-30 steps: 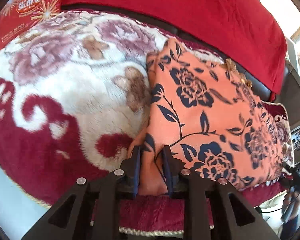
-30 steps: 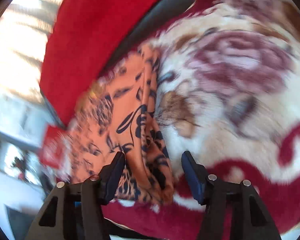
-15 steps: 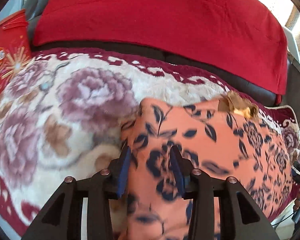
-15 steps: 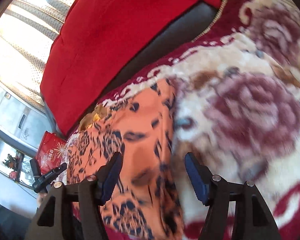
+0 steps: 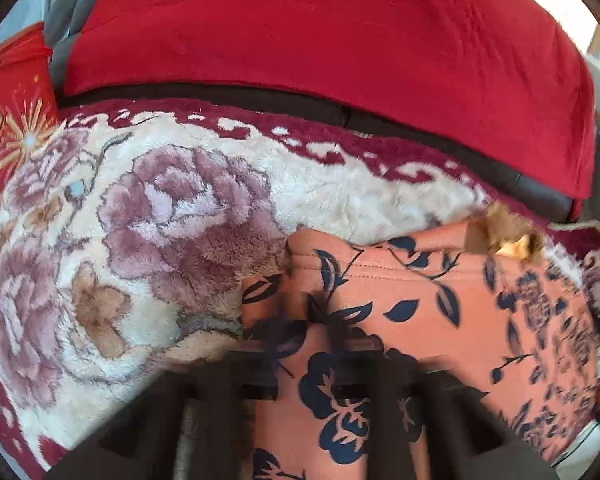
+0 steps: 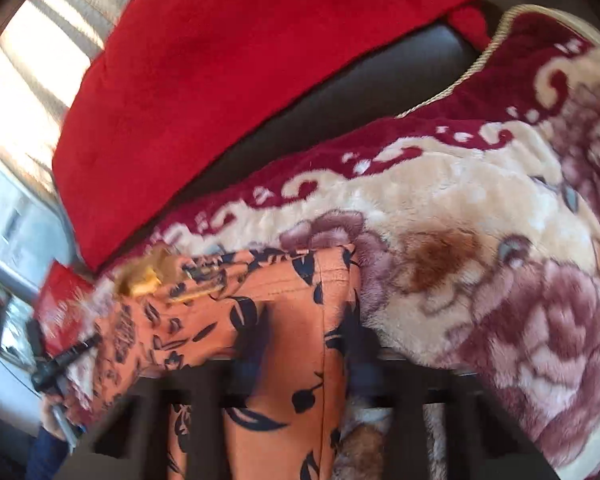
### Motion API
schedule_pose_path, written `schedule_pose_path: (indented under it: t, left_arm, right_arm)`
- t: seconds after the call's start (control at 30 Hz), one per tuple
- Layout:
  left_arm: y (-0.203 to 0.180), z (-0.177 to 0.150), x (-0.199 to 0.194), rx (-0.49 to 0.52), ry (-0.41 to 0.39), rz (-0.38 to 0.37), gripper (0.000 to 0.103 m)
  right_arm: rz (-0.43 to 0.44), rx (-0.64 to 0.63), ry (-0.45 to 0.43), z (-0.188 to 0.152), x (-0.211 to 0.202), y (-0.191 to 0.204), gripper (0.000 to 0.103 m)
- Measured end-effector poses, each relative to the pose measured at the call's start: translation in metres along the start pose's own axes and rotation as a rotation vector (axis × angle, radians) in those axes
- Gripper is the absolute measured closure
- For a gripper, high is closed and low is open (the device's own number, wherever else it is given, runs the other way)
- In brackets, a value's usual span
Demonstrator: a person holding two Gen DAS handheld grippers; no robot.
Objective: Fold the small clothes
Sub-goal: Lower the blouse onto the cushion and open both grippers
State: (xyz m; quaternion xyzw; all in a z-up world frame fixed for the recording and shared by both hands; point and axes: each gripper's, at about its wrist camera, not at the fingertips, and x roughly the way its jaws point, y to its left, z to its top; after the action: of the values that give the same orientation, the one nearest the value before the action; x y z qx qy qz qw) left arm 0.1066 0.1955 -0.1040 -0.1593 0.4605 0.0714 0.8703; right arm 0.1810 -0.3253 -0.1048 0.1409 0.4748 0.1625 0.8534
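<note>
This is looking like a home living room. A flowered plush blanket point(image 5: 340, 200) and red cushion point(image 5: 320, 32) are covering a dark sofa point(image 6: 380, 76).

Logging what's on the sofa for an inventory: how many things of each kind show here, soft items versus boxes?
Orange floral garment: 1
Plush floral blanket: 1
Red cloth over the backrest: 1
Red printed box: 1
Total: 4

Between your fingers sits thin, smooth woven cloth point(image 5: 420, 308) — matt, floral-printed. Under it, the blanket point(image 5: 204, 216) looks thick and fuzzy; beyond your tool, the red cushion point(image 5: 320, 24) reads velvety — soft nap.
</note>
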Motion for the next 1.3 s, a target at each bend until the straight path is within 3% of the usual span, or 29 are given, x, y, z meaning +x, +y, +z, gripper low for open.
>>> schedule_pose_path:
  t: [0.03, 0.23, 0.33, 0.43, 0.53, 0.6, 0.67, 0.77, 0.83, 0.93, 1.0, 1.03, 1.07, 1.13, 1.17, 1.23, 1.3]
  left_arm:
    - [0.000, 0.000, -0.002, -0.007, -0.008, -0.006, 0.100]
    - [0.005, -0.015, -0.084, -0.040, -0.211, -0.043, 0.101]
    - [0.011, -0.026, -0.110, -0.053, -0.268, -0.046, 0.101]
    - [0.015, -0.022, -0.084, -0.039, -0.234, 0.007, 0.101]
    - [0.026, -0.014, -0.023, -0.059, -0.096, 0.046, 0.100]
    - [0.032, -0.012, 0.019, -0.064, 0.009, 0.058, 0.096]
    - [0.034, -0.014, 0.021, -0.066, -0.025, 0.076, 0.092]
    - [0.038, -0.015, 0.002, -0.089, -0.059, 0.087, 0.077]
    - [0.039, -0.020, -0.018, -0.096, -0.102, 0.091, 0.077]
    - [0.028, -0.036, -0.050, -0.077, -0.151, 0.086, 0.072]
    - [0.012, -0.051, -0.072, -0.039, -0.173, 0.063, 0.060]
    - [0.004, -0.059, -0.079, -0.024, -0.179, 0.059, 0.053]
    - [-0.004, -0.068, -0.084, -0.003, -0.179, 0.062, 0.040]
    - [-0.023, -0.089, -0.093, 0.048, -0.177, 0.095, 0.035]
    - [-0.027, -0.096, -0.097, 0.060, -0.173, 0.107, 0.035]
    - [-0.037, -0.109, -0.097, 0.088, -0.143, 0.122, 0.035]
    - [-0.041, -0.120, -0.102, 0.083, -0.123, 0.138, 0.035]
  right_arm:
    - [-0.020, -0.025, -0.002, 0.000, -0.001, 0.006, 0.096]
    - [-0.090, -0.156, -0.187, 0.002, -0.068, 0.046, 0.097]
    - [-0.109, -0.187, -0.223, 0.010, -0.079, 0.053, 0.097]
    - [-0.113, -0.163, -0.199, 0.023, -0.054, 0.044, 0.097]
    - [-0.092, -0.041, -0.066, 0.028, 0.002, 0.014, 0.096]
    - [-0.097, 0.031, -0.033, 0.021, 0.023, -0.003, 0.093]
    - [-0.084, 0.062, -0.070, 0.013, 0.017, -0.008, 0.087]
    - [-0.127, 0.039, -0.113, 0.007, -0.006, -0.004, 0.081]
    - [-0.106, 0.036, -0.160, 0.001, -0.033, 0.002, 0.081]
    - [0.021, 0.035, -0.186, -0.015, -0.065, 0.025, 0.080]
    - [0.129, 0.040, -0.182, -0.034, -0.078, 0.040, 0.068]
    - [0.164, 0.035, -0.181, -0.046, -0.082, 0.047, 0.042]
    - [0.190, 0.029, -0.183, -0.059, -0.085, 0.053, 0.012]
    - [0.207, 0.001, -0.171, -0.088, -0.080, 0.063, 0.008]
    - [0.192, -0.018, -0.126, -0.101, -0.069, 0.064, 0.008]
    - [0.135, 0.037, -0.062, -0.116, -0.051, 0.051, 0.011]
    - [0.152, 0.138, -0.052, -0.124, -0.053, 0.039, 0.011]
